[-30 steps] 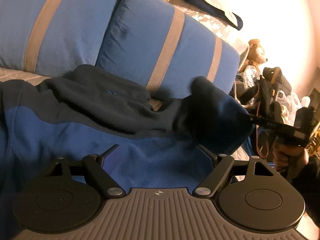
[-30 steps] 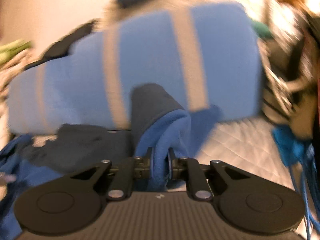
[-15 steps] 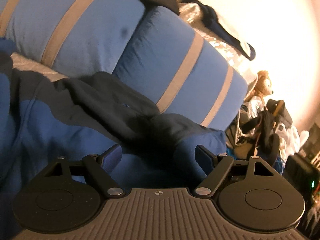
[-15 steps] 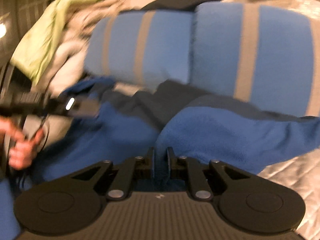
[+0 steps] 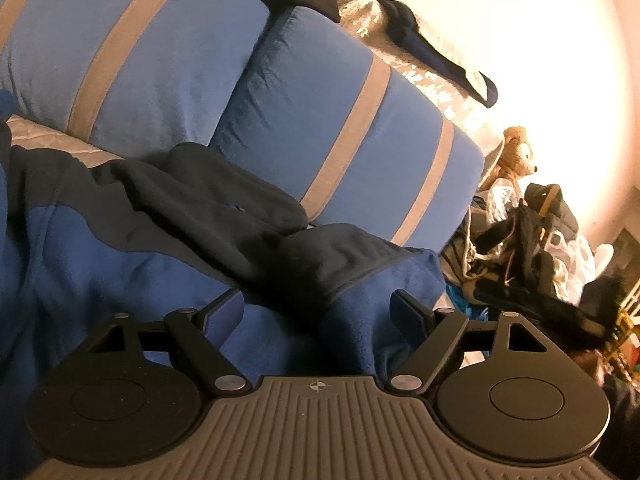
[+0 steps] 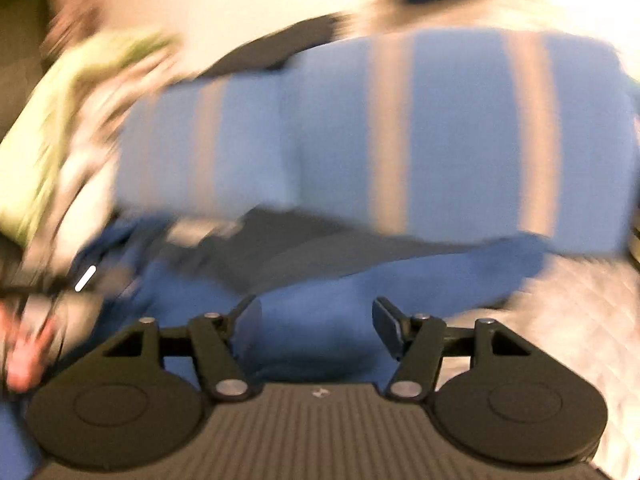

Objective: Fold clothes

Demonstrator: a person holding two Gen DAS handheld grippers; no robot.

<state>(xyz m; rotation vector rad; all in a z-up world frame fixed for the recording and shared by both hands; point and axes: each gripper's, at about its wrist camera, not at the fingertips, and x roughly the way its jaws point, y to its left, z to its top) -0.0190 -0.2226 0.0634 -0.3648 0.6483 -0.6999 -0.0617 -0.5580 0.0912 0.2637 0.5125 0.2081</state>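
1. The left gripper (image 5: 318, 312) stood spread wide, gripping nothing, the fleece (image 5: 120, 272) lying below and between its fingers.
2. The right gripper (image 6: 316, 320) was opening, its pads clear of the blue fleece (image 6: 320, 300) between them.
3. The fleece lay on the quilt (image 6: 580, 320), against two striped pillows (image 5: 360, 140).
4. A teddy bear (image 5: 516, 152) sat beyond.

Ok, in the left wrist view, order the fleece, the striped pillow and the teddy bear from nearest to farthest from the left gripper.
1. Fleece: right under the left gripper, between its open fingers.
2. Striped pillow: behind the fleece, centre.
3. Teddy bear: far right, beyond the pillow's end.
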